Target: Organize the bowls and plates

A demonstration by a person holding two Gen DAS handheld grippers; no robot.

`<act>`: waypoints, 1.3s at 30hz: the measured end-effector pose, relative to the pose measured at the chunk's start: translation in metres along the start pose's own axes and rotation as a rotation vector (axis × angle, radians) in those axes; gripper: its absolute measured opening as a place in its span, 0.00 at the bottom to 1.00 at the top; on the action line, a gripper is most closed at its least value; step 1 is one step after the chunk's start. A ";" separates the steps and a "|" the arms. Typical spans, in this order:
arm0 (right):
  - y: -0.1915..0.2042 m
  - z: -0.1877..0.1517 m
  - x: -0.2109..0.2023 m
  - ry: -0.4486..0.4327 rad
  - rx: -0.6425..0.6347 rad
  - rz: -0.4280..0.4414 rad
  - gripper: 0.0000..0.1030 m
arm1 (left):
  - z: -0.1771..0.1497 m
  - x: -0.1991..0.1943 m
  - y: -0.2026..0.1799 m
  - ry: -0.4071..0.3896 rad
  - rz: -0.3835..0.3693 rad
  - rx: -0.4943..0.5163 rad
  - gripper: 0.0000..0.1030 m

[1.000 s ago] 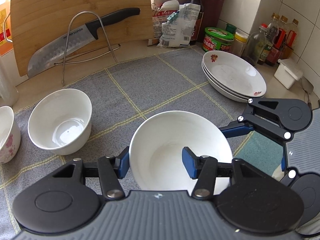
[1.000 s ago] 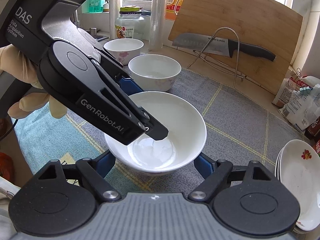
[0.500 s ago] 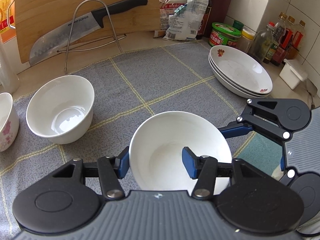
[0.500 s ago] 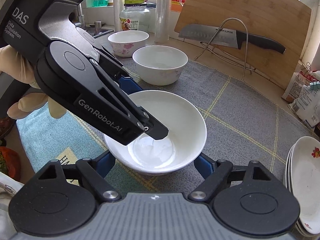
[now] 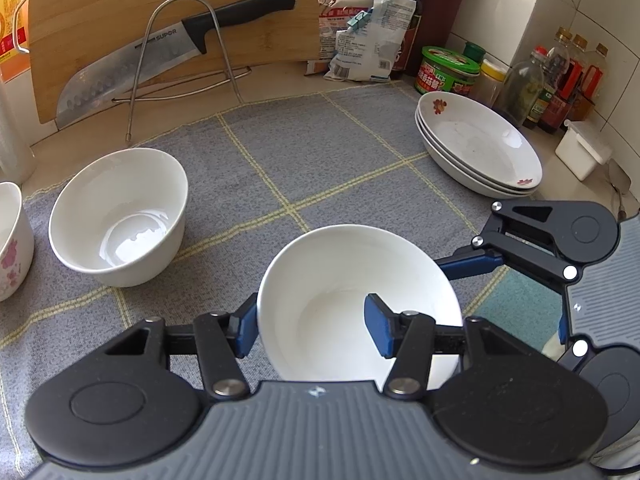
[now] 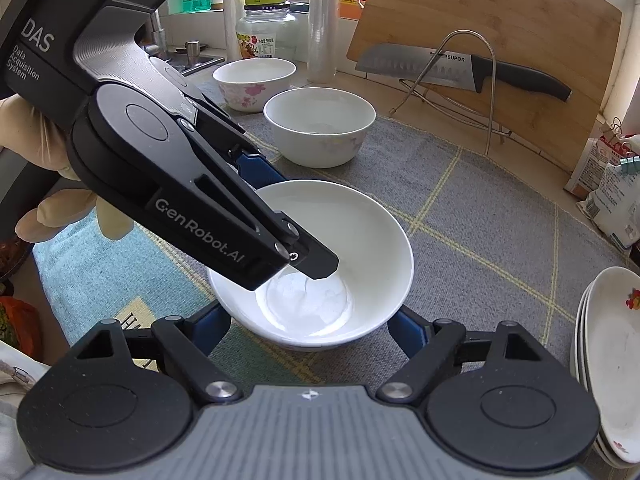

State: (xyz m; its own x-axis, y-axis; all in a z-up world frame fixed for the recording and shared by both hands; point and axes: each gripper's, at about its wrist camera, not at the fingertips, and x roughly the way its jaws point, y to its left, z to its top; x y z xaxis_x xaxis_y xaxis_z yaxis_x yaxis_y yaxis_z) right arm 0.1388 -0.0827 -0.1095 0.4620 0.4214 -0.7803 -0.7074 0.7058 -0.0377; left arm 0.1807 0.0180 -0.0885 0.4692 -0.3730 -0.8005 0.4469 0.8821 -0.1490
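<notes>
The grip has not changed. The left tongs (image 5: 312, 328) are clenched on the wall of the plain white porcelain bowl (image 5: 352, 280), one blue pad inside and one outside. The right tongs (image 6: 310, 326) straddle its lower sides from the opposite edge and seem to press on it. The bowl sits at lower centre of both views exactly as a second ago. Only the backdrop has slid a little: the second plain white bowl (image 5: 120, 216) at centre left, the pink-flowered bowl (image 5: 12, 240) at the left edge and the stack of flower-printed white plates (image 5: 476, 148) at upper right. So the bowl is secured but has barely travelled. I cannot tell whether it is clear of the grey checked cloth (image 5: 320, 152) on the surface. Nesting it with the other bowls looks still undone.
</notes>
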 end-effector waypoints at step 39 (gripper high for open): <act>-0.043 0.012 -0.034 -0.137 -0.060 0.098 1.00 | -0.021 -0.056 -0.027 -0.275 0.295 -0.200 0.90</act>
State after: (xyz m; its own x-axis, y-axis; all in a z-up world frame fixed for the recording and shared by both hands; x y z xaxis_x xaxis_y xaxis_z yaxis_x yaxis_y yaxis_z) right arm 0.1599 -0.1207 -0.0734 0.4549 0.5630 -0.6900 -0.7814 0.6241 -0.0059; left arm 0.1259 0.0210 -0.0515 0.7515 -0.1354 -0.6457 0.1197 0.9905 -0.0684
